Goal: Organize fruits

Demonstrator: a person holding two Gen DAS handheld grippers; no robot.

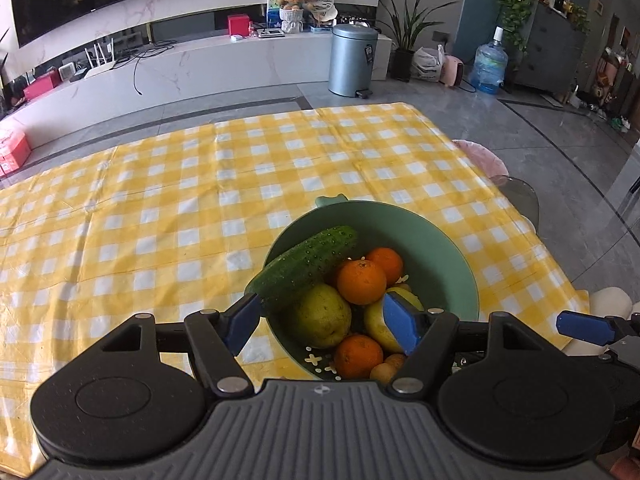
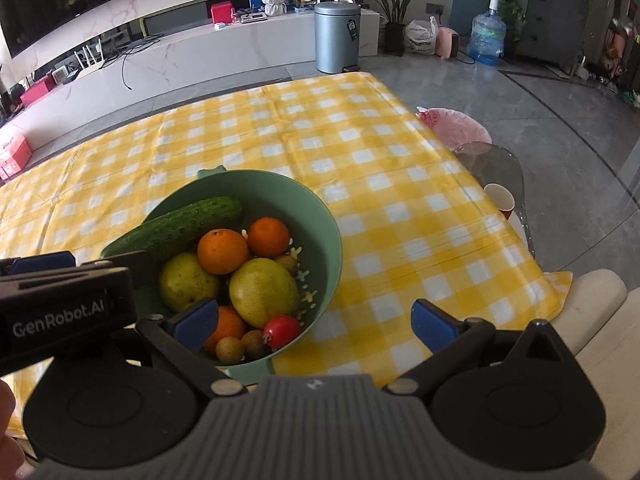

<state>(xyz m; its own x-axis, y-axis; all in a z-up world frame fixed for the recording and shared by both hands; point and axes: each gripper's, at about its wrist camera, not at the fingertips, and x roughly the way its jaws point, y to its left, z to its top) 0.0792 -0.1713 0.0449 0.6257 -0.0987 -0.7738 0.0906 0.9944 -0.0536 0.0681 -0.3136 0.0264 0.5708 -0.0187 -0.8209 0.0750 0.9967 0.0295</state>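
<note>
Both jaws spread, gripping nothing: left gripper [image 1: 324,326] over green bowl [image 1: 440,240], right gripper [image 2: 314,320] beside. Risk: nudging cucumber [image 1: 308,266] off left rim.

bright daylight, sharp, fisheye-curved edges.

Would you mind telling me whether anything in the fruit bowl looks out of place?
Yes: a cucumber lies tilted across the green bowl, one end over its rim, among oranges and pears. It's a vegetable.
</note>
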